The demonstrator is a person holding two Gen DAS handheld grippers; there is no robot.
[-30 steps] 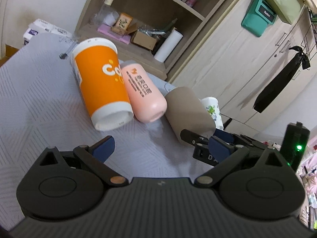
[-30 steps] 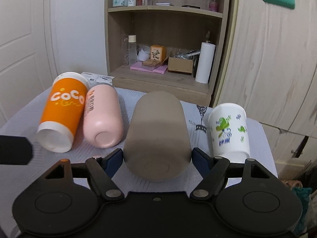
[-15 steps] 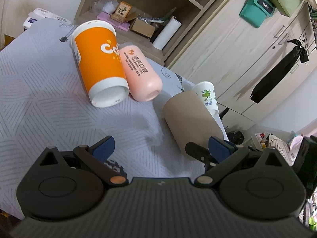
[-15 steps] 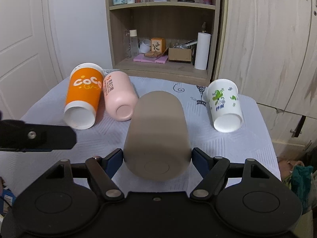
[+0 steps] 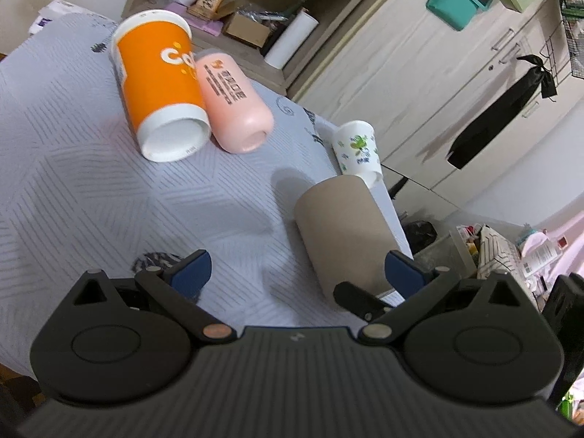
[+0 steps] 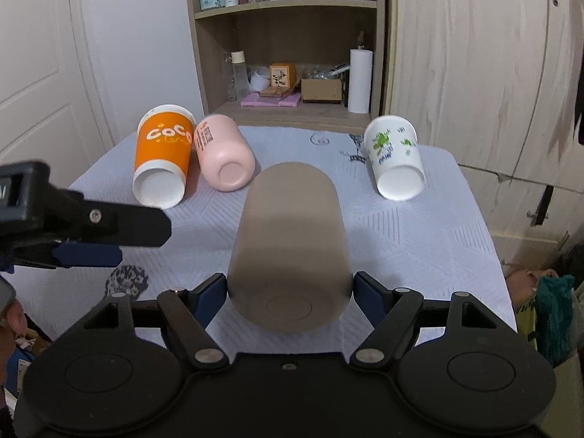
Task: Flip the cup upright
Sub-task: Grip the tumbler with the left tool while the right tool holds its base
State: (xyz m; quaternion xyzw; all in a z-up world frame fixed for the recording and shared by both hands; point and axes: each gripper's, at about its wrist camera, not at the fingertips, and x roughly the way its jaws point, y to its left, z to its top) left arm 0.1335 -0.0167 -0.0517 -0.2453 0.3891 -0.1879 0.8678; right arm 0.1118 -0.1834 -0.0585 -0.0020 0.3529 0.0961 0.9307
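Lifted clear of the tablecloth [image 6: 419, 233], the brown cup [image 6: 290, 252] stays clamped in the right tool [image 6: 290, 297]; left tool [image 5: 295, 272] gapes empty.

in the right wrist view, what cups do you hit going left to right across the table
orange cup → pink cup → brown cup, held in the right claw → white cup with green print
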